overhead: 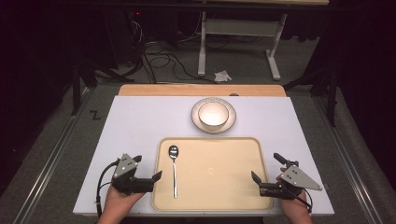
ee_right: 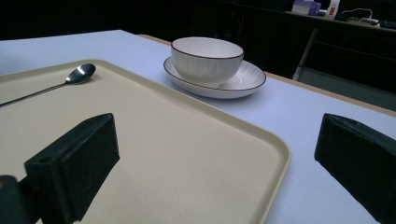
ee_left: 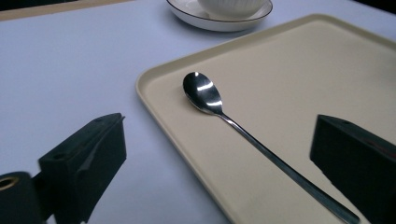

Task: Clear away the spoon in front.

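Both claws, left [overhead: 148, 169] and right [overhead: 266, 167], hang wide and empty. Between them lies the tray [overhead: 224, 196]; its spoon [overhead: 174, 170] sits just beside my left. I judge nothing begun; reaching it comes next.

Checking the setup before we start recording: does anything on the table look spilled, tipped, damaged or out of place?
Nothing stands out. The bowl sits upright on its plate beyond the tray, and the spoon lies flat near the tray's left edge. No spills show. Both the left gripper and right gripper are open.
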Tool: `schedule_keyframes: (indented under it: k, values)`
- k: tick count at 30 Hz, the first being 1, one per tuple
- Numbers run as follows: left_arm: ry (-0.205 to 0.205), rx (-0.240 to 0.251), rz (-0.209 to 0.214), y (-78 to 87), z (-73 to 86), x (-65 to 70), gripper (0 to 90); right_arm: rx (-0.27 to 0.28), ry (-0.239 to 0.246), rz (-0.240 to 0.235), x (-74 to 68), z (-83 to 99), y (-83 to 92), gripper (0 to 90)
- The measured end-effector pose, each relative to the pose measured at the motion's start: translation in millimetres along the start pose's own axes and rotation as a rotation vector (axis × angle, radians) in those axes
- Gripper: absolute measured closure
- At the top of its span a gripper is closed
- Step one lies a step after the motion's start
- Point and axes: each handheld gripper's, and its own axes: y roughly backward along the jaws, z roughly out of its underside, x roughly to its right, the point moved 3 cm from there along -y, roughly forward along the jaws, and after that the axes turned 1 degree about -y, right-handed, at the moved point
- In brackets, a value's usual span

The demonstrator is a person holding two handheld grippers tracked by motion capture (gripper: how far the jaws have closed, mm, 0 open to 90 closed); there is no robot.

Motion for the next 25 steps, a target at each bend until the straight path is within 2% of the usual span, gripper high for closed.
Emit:
schedule_keyframes:
  k: [3, 4, 7, 9, 10, 11, 15, 25]
  values:
    - [0.003, 0.027, -0.006, 8.0, 1.6, 0.3, 4.5, 0.0, 0.006, -0.001, -0.5, -0.3, -0.4, 0.3]
    - [-0.008, 0.034, -0.006, 11.0, 1.5, 1.2, 4.7, -0.005, 0.003, -0.002, -1.7, -0.2, -0.9, 0.4]
    - [-0.031, 0.048, -0.018, 10.9, -0.5, 2.2, 4.8, -0.012, 0.005, 0.0, -1.7, 0.1, -1.7, 0.4]
    - [-0.029, 0.053, -0.017, 10.2, -1.8, 1.8, 5.3, -0.014, 0.006, 0.0, -1.6, 0.7, -3.6, 0.3]
    - [0.004, 0.065, 0.015, 9.7, -2.7, 1.5, 5.3, -0.021, 0.003, -0.003, -2.5, 1.1, -4.6, 0.3]
    - [0.017, 0.072, 0.028, 9.4, -3.1, 2.0, 5.3, -0.021, 0.003, -0.003, -2.5, 1.1, -4.6, 0.3]
    - [-0.001, 0.06, 0.027, 7.6, -2.5, 4.6, 5.5, -0.021, 0.013, -0.003, -2.9, 1.0, -4.5, 0.4]
    - [0.028, 0.055, 0.016, 8.7, 0.3, -0.7, 5.8, -0.012, 0.01, -0.015, -2.1, 0.0, -5.4, 0.3]
